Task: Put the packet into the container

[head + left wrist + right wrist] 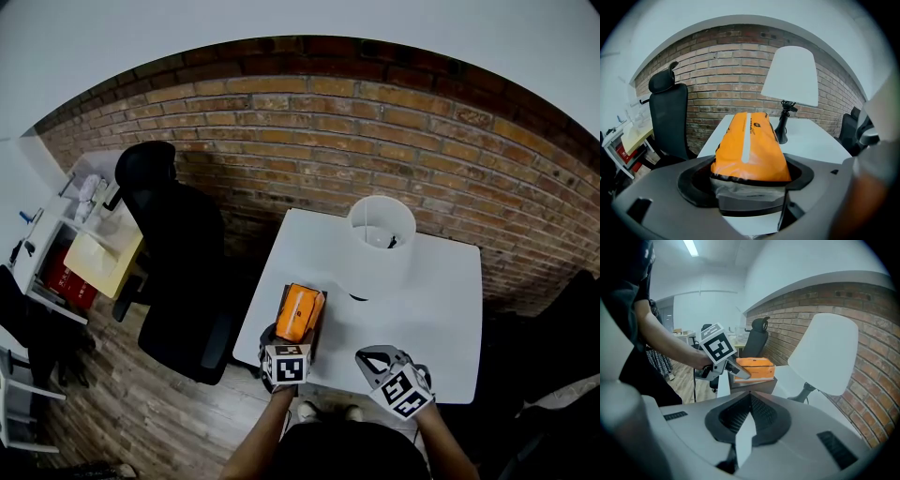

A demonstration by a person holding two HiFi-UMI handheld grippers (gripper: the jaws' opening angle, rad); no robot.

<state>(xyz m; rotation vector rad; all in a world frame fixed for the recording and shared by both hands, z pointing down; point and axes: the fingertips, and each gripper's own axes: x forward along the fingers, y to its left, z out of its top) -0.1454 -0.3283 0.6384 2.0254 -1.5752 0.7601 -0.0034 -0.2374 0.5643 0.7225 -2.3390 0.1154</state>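
Here, the left gripper [747, 182] is clamping the near end of the packet [750, 145]. Its jaws are standing fairly wide, with the pads pressing on either side of the soft pouch.

The packet is showing glossy orange film with a white stripe along its top. It is puffed and pillow-shaped, ending in a crinkled, clear sealed edge at the jaws. It is lying lengthwise over the container [751, 384], a dark, straight-sided rectangular box with a matt face. The container is sitting at the left near corner of the table [431, 300]. I am not able to tell whether the packet is lying down inside the box or only resting across its rim.

The right gripper [750, 401] is hanging over the table's near edge, well apart from the box. Its dark, ribbed pads are pressing together with nothing between them.

The table top is looking smooth, white and squarish. A lamp [380, 225] is standing toward its far side, with a plain white tapered shade on a slim black stem.

A rough red-brown brick wall [281, 122] is running behind. A black office chair [178, 253] is standing on wood planks to the left.
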